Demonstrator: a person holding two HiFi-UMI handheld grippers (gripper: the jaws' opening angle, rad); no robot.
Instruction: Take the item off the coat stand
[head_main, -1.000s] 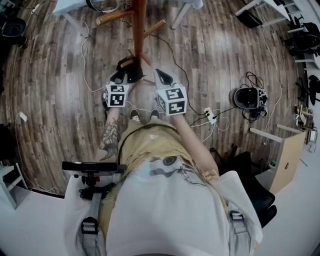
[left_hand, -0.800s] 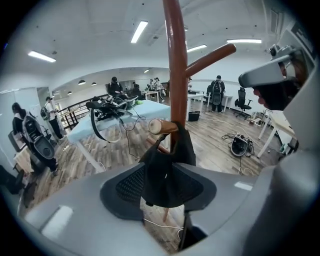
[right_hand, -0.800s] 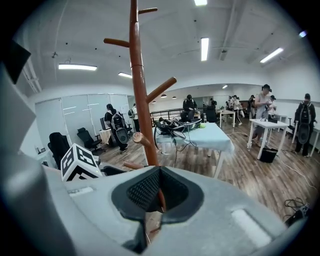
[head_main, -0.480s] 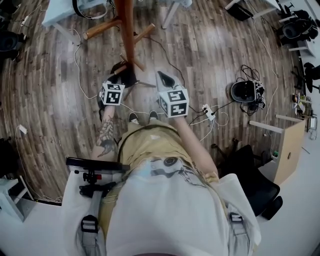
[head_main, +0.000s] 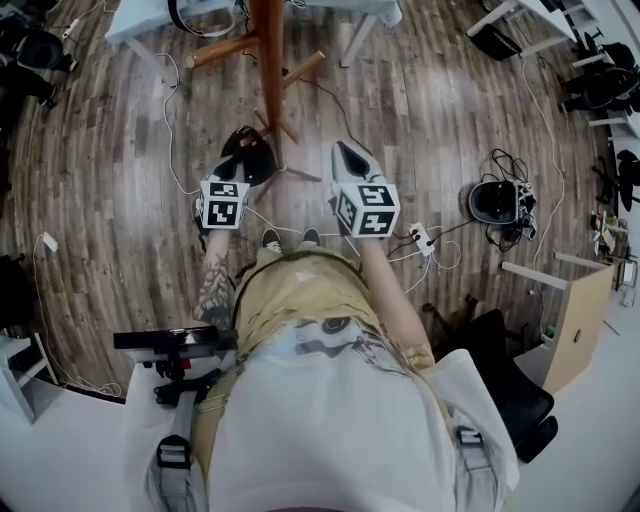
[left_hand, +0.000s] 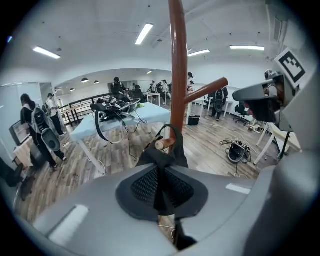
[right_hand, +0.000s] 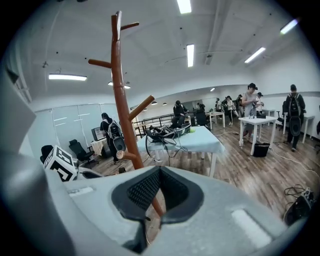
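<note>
The left tool (left_hand: 161, 189) is clamped on the black item (left_hand: 163, 156), whose loop hangs over the coat stand's (left_hand: 177, 75) low peg (left_hand: 162, 144). The peg's tip points toward this tool. The right tool (right_hand: 159, 192) stands apart, empty.

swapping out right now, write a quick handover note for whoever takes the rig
left claw: jaws have just been closing, now shut on the black item.
right claw: open, empty, pointing towards the stand.
item: its loop is still over a low peg of the stand.
done: grip taken.
left: lift the loop off the peg and pull the item clear.
</note>
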